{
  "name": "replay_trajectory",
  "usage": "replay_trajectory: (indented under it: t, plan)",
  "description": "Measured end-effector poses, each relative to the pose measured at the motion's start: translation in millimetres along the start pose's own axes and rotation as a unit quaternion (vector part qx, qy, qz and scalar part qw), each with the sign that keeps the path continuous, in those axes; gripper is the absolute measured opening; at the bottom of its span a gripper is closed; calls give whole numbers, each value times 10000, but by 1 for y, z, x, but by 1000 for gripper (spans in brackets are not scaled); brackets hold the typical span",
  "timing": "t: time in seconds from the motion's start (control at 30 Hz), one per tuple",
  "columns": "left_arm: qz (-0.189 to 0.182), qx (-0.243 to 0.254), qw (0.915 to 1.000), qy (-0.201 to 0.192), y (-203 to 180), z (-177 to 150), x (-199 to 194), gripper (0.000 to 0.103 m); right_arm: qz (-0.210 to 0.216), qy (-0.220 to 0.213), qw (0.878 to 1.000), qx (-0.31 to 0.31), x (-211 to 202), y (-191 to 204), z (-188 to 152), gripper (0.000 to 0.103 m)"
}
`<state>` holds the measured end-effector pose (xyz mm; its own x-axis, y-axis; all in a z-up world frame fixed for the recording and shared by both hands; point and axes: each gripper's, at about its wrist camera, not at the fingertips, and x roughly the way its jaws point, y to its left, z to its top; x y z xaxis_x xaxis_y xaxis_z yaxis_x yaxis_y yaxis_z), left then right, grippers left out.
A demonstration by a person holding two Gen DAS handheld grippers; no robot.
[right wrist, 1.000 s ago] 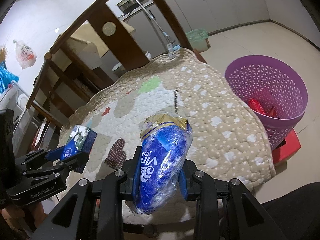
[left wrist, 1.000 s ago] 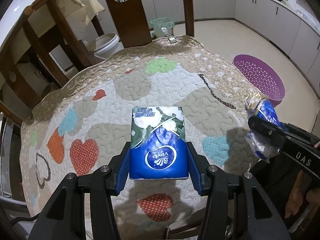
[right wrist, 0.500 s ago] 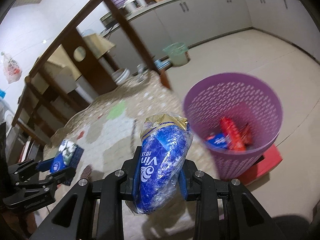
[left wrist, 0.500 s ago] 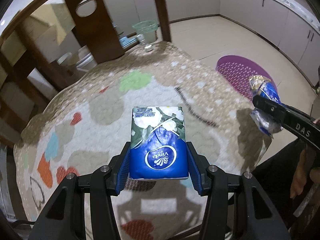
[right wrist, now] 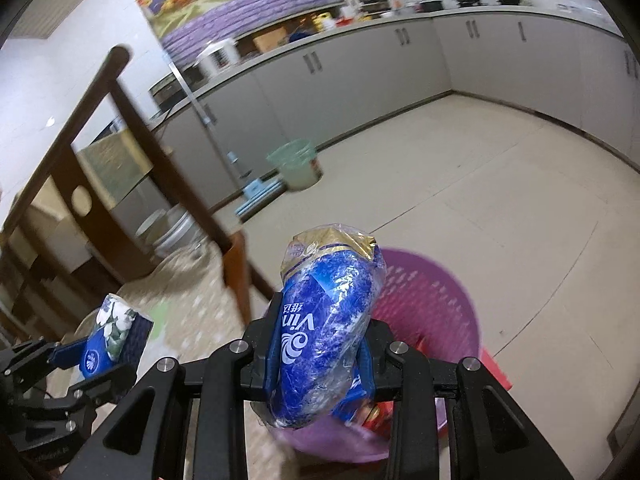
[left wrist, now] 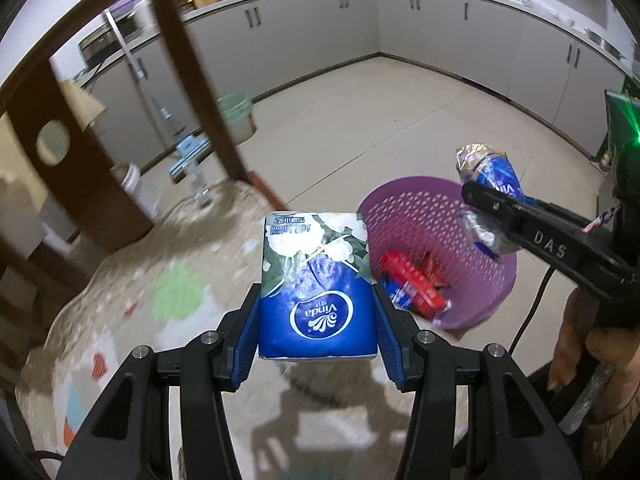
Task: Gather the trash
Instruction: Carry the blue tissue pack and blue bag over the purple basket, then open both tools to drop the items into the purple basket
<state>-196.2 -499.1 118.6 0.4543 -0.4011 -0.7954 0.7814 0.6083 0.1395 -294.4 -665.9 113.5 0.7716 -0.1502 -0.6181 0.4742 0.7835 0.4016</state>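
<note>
Left gripper (left wrist: pixel 317 320): jaws pinching a tissue pack (left wrist: pixel 316 280), blue with white flowers, by its two long sides; pack upright between the blue pads, held above the quilted table cover (left wrist: pixel 176 292)

Right gripper (right wrist: pixel 320 344): jaws clamped narrow on a crumpled wrapper (right wrist: pixel 324 340), blue plastic with a gold top edge, squeezed at its middle; seen in the left wrist view at 2 o'clock of the tissue pack, above the basket's far rim

Basket (left wrist: pixel 460 216): purple, perforated wall, on the floor just beside the table edge, at 3 o'clock of the tissue pack; holds red packets (left wrist: pixel 412 284) and a blue scrap

Chair (left wrist: pixel 180 92): dark wood, at 11 o'clock, behind the table

Green bin (right wrist: pixel 296 164): on the floor near the grey cabinets (right wrist: pixel 360 64), at 12 o'clock in the right wrist view

Person's hand (left wrist: pixel 580 344): on the right gripper's handle, at 4 o'clock
</note>
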Motion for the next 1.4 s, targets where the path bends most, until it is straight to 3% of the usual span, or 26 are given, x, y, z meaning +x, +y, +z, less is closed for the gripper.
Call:
replay_trajectory:
  t: [0.37,0.77,1.4]
  plan:
    - [-206,251,9994,68,-27,28,48,51,-352,191,9982,451,20,-39,1,34]
    - [-324,242,9986,328,-30,35,87,51,-363,358,9978,414,34,-44,-2,35]
    - [-316,227,9985,385,-30,36,98,51,-404,398,9972,480,38,-43,-5,35]
